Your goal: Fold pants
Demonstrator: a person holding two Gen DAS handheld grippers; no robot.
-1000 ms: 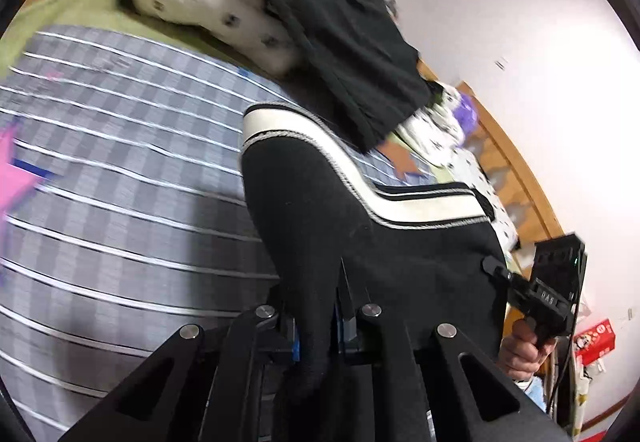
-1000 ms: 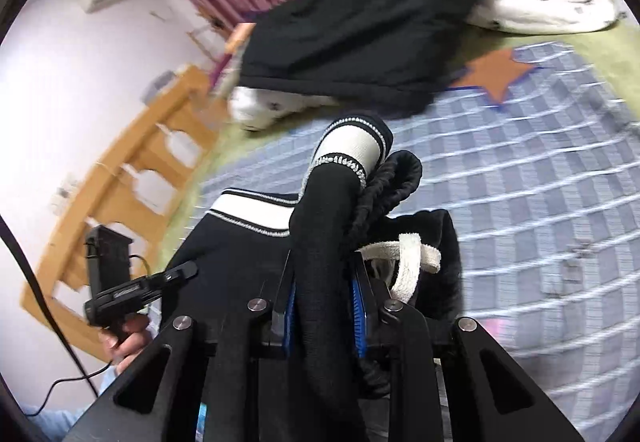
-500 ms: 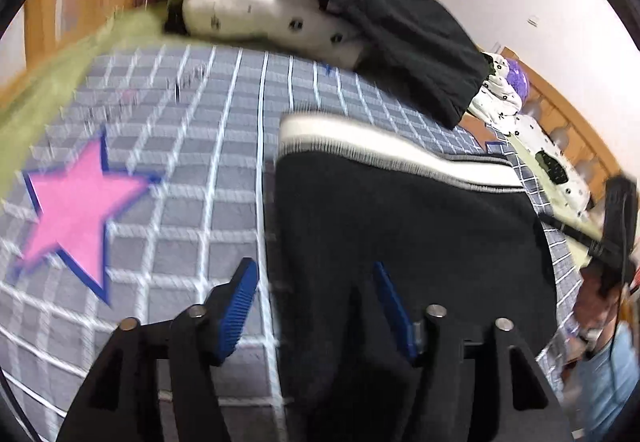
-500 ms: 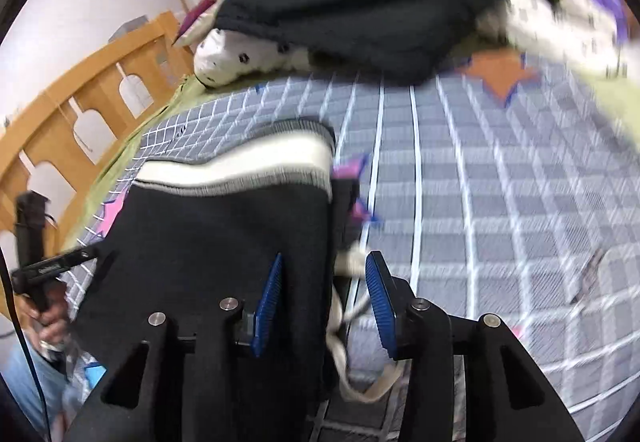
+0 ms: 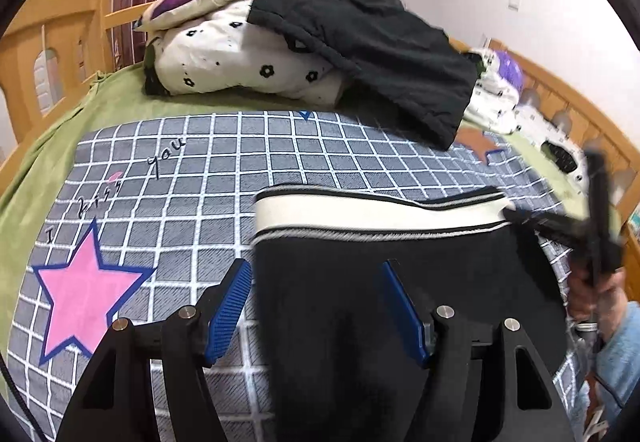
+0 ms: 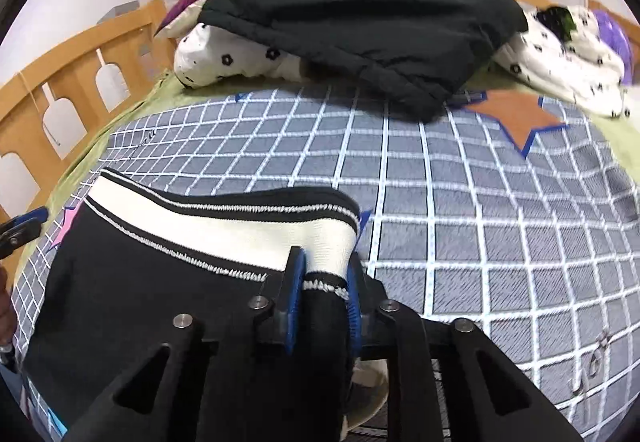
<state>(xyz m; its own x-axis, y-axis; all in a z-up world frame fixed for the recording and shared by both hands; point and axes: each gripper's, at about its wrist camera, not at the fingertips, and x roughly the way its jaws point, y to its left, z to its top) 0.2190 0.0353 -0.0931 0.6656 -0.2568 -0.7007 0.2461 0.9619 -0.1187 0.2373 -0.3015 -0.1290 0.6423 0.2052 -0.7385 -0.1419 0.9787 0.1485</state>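
Note:
Black pants (image 5: 380, 274) with a white, black-edged waistband (image 5: 360, 214) lie folded on a grey checked bed sheet (image 5: 200, 170). My left gripper (image 5: 316, 282) is open, its blue pads straddling the pants' left edge without gripping. In the right wrist view the pants (image 6: 140, 290) fill the lower left. My right gripper (image 6: 322, 274) is shut on the right end of the waistband (image 6: 224, 226). The right gripper also shows at the right edge of the left wrist view (image 5: 532, 222).
A black jacket (image 5: 372, 42) lies over white flower-print bedding (image 5: 240, 62) at the back of the bed. A wooden bed rail (image 6: 68, 82) runs along the sides. A pink star (image 5: 84, 286) and an orange star (image 6: 516, 114) are printed on the sheet.
Both grippers lowered the pants onto the sheet. My left gripper opened and let go. My right gripper opened half a second ago and has shut again on the waistband end.

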